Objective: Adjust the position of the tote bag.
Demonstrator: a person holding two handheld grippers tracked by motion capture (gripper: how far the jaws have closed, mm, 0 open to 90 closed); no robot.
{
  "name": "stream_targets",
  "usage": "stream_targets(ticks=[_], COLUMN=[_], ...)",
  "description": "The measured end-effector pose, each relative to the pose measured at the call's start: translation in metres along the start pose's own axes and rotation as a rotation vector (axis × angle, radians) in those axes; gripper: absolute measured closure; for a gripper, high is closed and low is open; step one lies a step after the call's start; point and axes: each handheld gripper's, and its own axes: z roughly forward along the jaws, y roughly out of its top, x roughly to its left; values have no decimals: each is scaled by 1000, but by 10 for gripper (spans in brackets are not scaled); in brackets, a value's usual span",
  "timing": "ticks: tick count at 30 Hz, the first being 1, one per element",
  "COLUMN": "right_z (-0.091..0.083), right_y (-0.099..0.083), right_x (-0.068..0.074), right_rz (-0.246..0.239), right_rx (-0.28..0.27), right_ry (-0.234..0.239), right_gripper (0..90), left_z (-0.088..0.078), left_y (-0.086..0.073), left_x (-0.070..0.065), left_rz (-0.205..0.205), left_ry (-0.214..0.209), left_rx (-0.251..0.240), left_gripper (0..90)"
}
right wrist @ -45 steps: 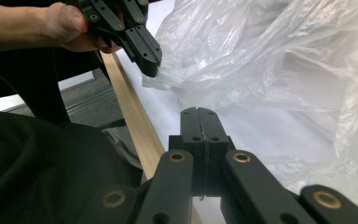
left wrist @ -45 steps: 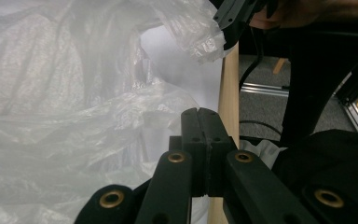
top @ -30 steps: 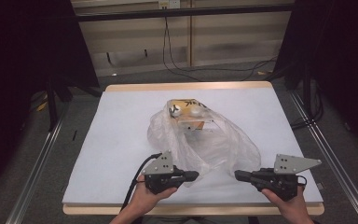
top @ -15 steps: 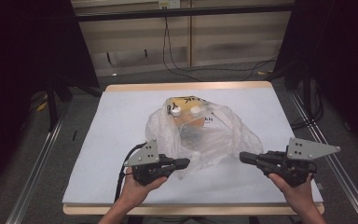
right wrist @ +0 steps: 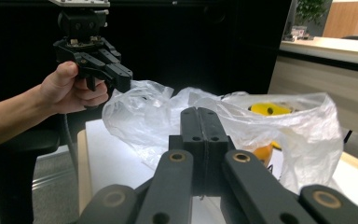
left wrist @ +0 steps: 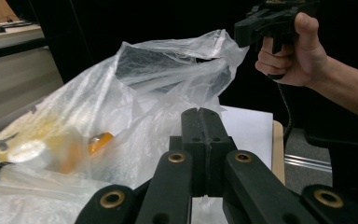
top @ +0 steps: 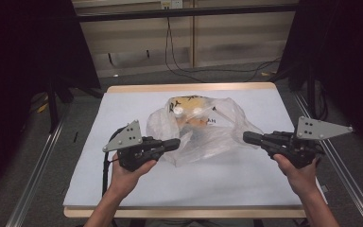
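Observation:
A clear plastic bag (top: pixel 208 135) stands in the middle of the white table top (top: pixel 123 104), with yellow packs (top: pixel 189 106) and an orange item (left wrist: pixel 100 140) inside. My left gripper (top: pixel 176 143) is shut at the bag's left rim. My right gripper (top: pixel 246 137) is shut at its right rim. The film is stretched between both tips. In the left gripper view my jaws (left wrist: pixel 204 114) are pressed together against the bag (left wrist: pixel 121 93), and the bag's corner rises to the right gripper (left wrist: pixel 240 32). In the right gripper view my shut jaws (right wrist: pixel 200 112) meet the bag (right wrist: pixel 279 121), and its far lobe reaches the left gripper (right wrist: pixel 123 77).
Metal rails (top: pixel 38 165) (top: pixel 340 161) run along both sides of the table. Cables (top: pixel 184 66) lie on the floor behind it, and dark curtains stand at left and right. Bare table top lies in front of the bag.
Both hands have risen and drawn apart. The bag has spread wider between the two grippers, and its sides are pulled up.

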Motion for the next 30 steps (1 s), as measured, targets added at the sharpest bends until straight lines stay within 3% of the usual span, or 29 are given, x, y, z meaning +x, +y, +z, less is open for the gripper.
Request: stream_targets(ticks=[9,17,21,30], right_z=[1,5,10,18], right_y=[19,34,40,58], right_x=[-13,-29,-34,-49], right_rz=[-2,15,9,9], right_rx=[-45,-96,-81,-86], right_ry=[-20,-33,-38,-54], right_gripper=[900,900,900,900], left_z=[-14,-31,-33,-37], left_y=[12,25,29,49], left_x=[19,35,43,62], left_rz=[-34,-26,-45,-28], left_ry=[40,92,102,114], left_rx=[-66,-103,-116,-134], left_gripper=[900,900,900,900])
